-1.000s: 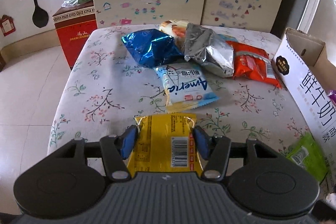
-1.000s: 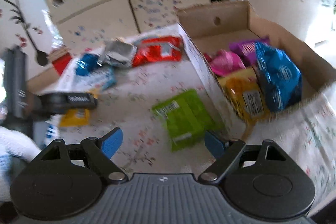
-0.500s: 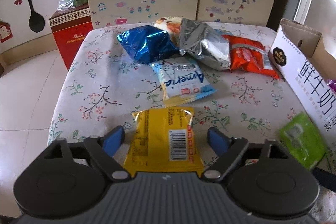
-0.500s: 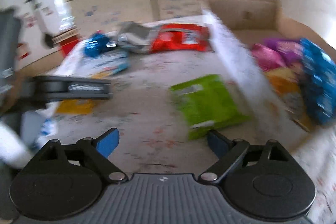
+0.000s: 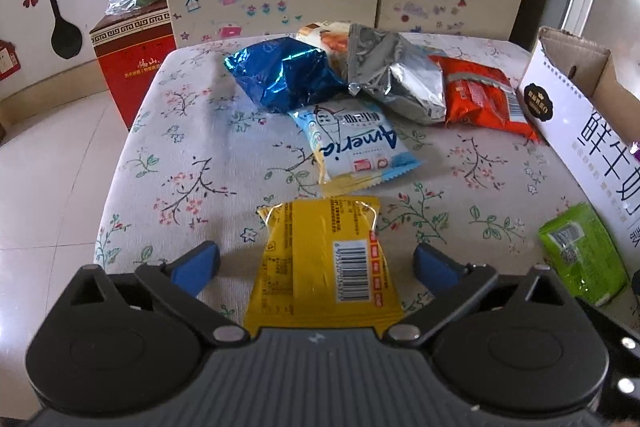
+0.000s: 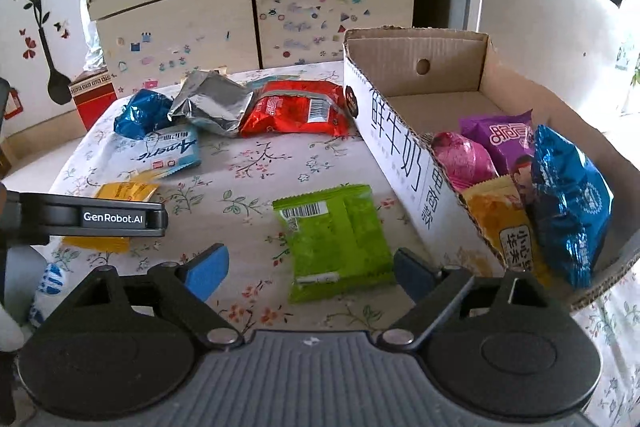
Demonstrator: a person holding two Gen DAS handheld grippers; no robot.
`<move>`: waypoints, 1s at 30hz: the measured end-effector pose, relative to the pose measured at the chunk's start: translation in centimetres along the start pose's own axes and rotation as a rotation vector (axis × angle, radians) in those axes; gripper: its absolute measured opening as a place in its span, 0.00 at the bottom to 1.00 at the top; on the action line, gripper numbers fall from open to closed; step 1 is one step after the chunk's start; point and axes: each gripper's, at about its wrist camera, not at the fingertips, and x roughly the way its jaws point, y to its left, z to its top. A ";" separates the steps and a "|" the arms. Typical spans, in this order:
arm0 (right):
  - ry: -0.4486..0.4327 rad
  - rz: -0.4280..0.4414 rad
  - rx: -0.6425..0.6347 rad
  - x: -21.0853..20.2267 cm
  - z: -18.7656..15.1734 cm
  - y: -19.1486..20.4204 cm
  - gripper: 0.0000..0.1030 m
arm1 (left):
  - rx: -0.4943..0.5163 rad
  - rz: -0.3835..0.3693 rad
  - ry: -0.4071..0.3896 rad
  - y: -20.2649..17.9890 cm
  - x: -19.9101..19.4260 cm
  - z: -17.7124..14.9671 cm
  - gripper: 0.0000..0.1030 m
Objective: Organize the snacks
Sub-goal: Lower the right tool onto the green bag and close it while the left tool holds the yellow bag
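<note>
The cardboard box [image 6: 452, 75] fills the right of the right-wrist view and already holds about five packets, so the sorting looks partly done. Six packets lie loose on the flowered table [image 5: 192, 131]: blue, silver, red and pale blue ones at upper centre, the green packet [image 6: 336, 239] at lower centre between the wide-open, empty right gripper [image 6: 308, 267], and the yellow packet [image 5: 324, 267] between the left gripper [image 5: 316, 263], whose jaws are opening clear of it. A further packet behind the silver one is mostly hidden.
</note>
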 end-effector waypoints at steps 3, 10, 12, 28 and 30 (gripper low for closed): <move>0.011 -0.011 -0.008 0.7 -0.2 0.1 0.91 | 0.000 0.000 -0.003 0.0 0.0 0.0 0.99; 0.010 0.049 -0.035 1.3 0.0 0.6 0.93 | 0.015 -0.016 -0.001 0.2 -0.2 -0.1 0.99; 0.003 0.092 -0.036 0.8 0.1 0.8 0.92 | 0.022 -0.022 0.000 0.2 -0.2 -0.1 0.99; 0.015 0.026 -0.153 3.0 1.1 0.9 0.92 | 0.061 -0.050 0.019 0.4 0.1 0.2 0.99; 0.031 0.032 -0.121 3.3 1.2 0.6 0.92 | 0.066 -0.051 0.023 0.4 0.1 0.3 1.00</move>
